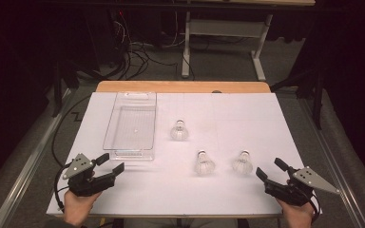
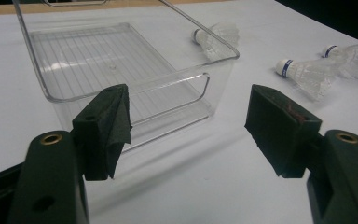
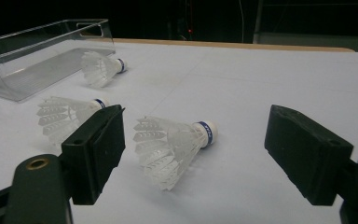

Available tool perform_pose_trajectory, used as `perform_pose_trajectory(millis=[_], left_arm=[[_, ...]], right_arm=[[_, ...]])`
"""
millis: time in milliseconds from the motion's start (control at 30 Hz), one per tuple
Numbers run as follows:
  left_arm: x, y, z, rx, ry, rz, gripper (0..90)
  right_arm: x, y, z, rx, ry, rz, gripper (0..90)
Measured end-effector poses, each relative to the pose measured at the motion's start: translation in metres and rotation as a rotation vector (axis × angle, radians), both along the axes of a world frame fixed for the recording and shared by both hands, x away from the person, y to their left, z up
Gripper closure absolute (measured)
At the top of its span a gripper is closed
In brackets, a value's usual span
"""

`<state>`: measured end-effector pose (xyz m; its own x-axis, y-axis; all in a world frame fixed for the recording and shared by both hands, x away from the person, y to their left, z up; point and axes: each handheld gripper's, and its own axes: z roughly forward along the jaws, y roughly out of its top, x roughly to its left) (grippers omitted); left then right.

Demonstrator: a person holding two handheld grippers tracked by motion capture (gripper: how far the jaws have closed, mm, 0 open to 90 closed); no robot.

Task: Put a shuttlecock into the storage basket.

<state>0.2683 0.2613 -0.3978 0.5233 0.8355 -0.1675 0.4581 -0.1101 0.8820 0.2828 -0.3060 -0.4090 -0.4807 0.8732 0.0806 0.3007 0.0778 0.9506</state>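
Three white feather shuttlecocks lie on the white table. One (image 1: 179,130) rests just right of a clear plastic bin (image 1: 108,127). Two more (image 1: 204,163) (image 1: 243,162) lie side by side nearer me. My left gripper (image 1: 110,163) is open just in front of the bin's near corner, with nothing between its jaws. My right gripper (image 1: 270,168) is open a little right of the nearest shuttlecock. In the right gripper view that shuttlecock (image 3: 172,142) lies just beyond the spread jaws, cork pointing right. In the left gripper view the bin's near wall (image 2: 177,88) stands ahead of the jaws.
The bin holds nothing. The white sheet (image 1: 247,118) covers a wooden table whose far edge (image 1: 183,86) shows. Beyond it are a dark floor with cables (image 1: 133,57) and a desk frame (image 1: 223,28). A metal rail (image 1: 24,166) runs along the left.
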Motion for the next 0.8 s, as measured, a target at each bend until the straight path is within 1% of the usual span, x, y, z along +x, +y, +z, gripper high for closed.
perform_pose_trajectory(millis=[200,500,800], left_arm=[[0.003,-0.004,0.002,-0.011,0.002,-0.011,31.4],[0.01,-0.021,0.006,-0.009,-0.005,-0.054,31.3],[0.016,-0.035,0.009,-0.015,-0.003,-0.079,31.1]], right_arm=[[0.0,0.0,0.0,-0.001,-0.003,0.0,20.8],[0.0,0.001,0.0,0.0,-0.002,0.009,20.8],[0.001,0.001,0.0,0.002,-0.001,0.013,20.7]])
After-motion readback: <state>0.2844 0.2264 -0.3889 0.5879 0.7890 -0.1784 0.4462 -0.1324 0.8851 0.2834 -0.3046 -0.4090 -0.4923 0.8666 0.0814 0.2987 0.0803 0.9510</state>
